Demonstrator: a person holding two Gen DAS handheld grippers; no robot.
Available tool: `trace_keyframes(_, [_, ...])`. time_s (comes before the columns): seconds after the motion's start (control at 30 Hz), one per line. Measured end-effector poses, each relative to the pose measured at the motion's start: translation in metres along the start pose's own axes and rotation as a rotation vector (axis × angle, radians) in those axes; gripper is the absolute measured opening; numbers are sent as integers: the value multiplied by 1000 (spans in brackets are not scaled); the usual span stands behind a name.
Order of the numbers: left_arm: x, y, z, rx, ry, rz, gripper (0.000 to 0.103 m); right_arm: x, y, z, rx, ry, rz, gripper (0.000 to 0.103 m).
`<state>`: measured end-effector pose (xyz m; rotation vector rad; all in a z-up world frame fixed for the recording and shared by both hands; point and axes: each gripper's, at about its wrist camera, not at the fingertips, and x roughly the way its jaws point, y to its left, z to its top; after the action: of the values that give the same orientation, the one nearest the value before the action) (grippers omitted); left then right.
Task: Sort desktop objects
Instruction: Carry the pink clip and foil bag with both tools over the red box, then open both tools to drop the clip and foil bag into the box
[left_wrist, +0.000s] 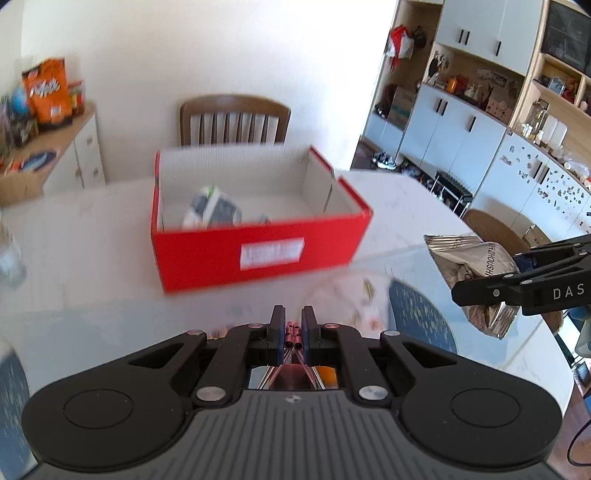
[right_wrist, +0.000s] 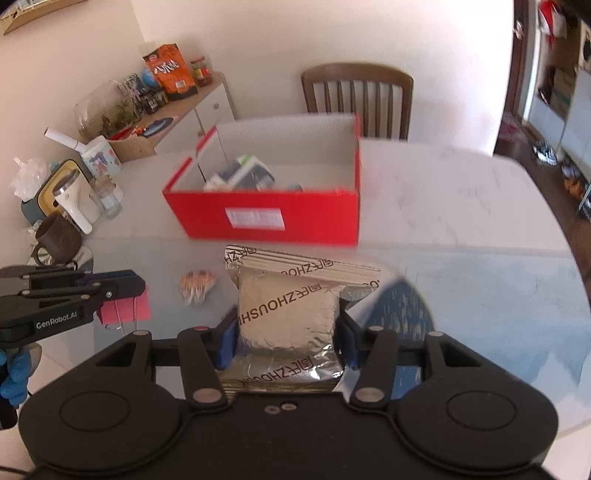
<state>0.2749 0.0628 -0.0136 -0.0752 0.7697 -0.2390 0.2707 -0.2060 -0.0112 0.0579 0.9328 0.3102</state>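
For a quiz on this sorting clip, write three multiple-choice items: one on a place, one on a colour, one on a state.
1. Where is the small striped wrapper?
A. inside the box
B. on the table in front of the box
C. on the chair

2. What colour is the box outside?
A. red
B. green
C. black

3. What does the right gripper hold?
A. nothing
B. a mug
C. a silver foil pouch

Key: 1 B, it lies on the table short of the box front. 2 A, its outer walls are red. 3 C, the jaws press the pouch from both sides.
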Motion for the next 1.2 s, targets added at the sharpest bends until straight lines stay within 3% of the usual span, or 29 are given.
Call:
trace_keyframes(0.3, [28, 16, 68, 58, -49, 31, 8, 18, 15, 70, -81, -60, -15, 53])
trace_keyframes(0.6, [66, 38, 121, 68, -66, 42, 8, 52, 25, 121, -135, -64, -9, 53])
trace_keyframes(0.9, [116, 47, 145, 94, -55, 83, 8, 104, 17, 162, -144, -53, -41, 53])
trace_keyframes(1.2, [170, 59, 142, 79, 25, 102, 8, 158, 2, 166, -137, 4, -61, 53])
